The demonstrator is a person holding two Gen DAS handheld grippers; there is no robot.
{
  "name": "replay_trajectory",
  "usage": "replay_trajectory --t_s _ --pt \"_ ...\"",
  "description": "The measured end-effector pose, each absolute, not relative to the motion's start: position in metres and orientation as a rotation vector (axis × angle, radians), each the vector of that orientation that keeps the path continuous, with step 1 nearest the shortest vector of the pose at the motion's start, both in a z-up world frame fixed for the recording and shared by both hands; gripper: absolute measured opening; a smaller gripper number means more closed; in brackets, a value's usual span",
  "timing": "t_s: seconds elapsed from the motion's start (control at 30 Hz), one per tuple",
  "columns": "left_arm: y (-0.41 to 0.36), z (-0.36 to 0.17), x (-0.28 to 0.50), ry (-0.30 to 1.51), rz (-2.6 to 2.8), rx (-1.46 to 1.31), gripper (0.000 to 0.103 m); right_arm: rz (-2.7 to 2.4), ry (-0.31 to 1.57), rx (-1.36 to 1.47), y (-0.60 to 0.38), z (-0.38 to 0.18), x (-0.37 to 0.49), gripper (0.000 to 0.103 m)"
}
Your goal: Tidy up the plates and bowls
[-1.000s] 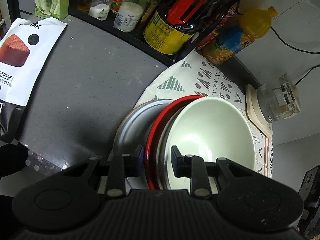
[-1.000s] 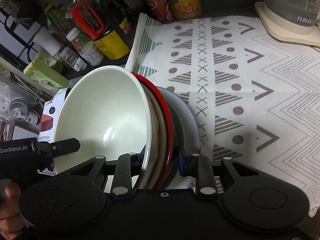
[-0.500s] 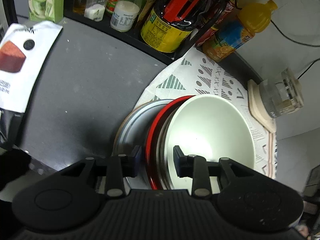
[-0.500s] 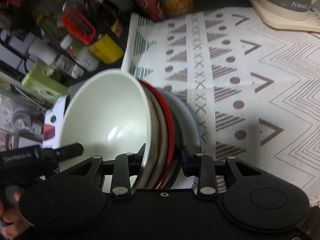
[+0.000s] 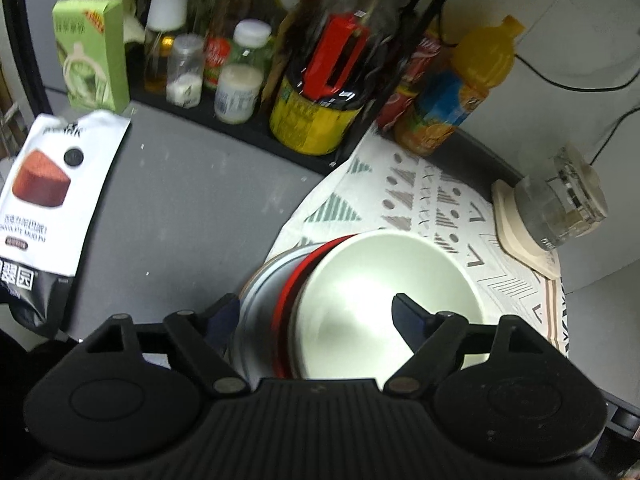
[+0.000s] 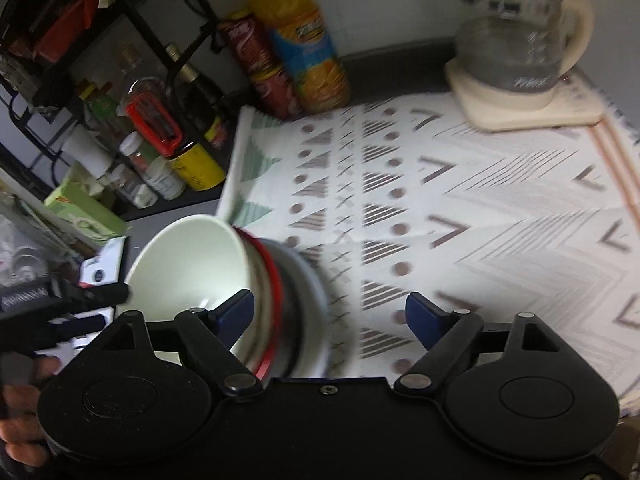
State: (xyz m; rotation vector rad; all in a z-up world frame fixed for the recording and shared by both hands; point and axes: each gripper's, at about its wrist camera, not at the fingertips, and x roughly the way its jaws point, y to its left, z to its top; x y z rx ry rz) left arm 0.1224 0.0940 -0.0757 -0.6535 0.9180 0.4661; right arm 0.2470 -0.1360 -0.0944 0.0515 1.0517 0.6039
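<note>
Left wrist view shows our left tool [image 5: 314,314] spread wide around the stack [image 5: 360,304]: a pale bowl [image 5: 390,292] nested in a red dish [image 5: 294,300] and a grey plate [image 5: 256,308], tilted on edge where the grey bench [image 5: 192,208] meets the patterned cloth [image 5: 424,200]. Our right tool [image 6: 330,314] is also spread wide, one finger inside the bowl [image 6: 188,260], the other clear of the stack. We judge the nesting done (whether the stack rests on the cloth or hangs free we cannot tell); setting it flat seems left. Readable writing is scarce: the pouch [image 5: 52,208] says "MUD PIE" amid Chinese characters. The juice bottle [image 6: 304,52] and kettle [image 6: 516,48] labels are blurred.
</note>
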Motion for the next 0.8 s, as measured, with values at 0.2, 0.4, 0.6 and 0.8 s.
replay_trajectory --t_s 0.2,0.4,0.6,0.8 --pt "0.075 -0.055 0.12 0.867 0.437 -0.613 0.085 0.597 1.01 0.055 -0.164 -0.082 0.243 0.086" --pt "0.05 -0.04 0.116 0.846 0.367 -0.56 0.086 0.566 0.963 0.033 -0.186 -0.069 0.233 0.091" --pt "0.031 -0.027 0.106 0.801 0.311 -0.498 0.089 0.504 0.905 0.032 -0.2 -0.056 0.216 0.095" --pt "0.02 -0.019 0.082 0.756 0.289 -0.44 0.09 0.436 0.843 0.051 -0.207 -0.047 0.186 0.102"
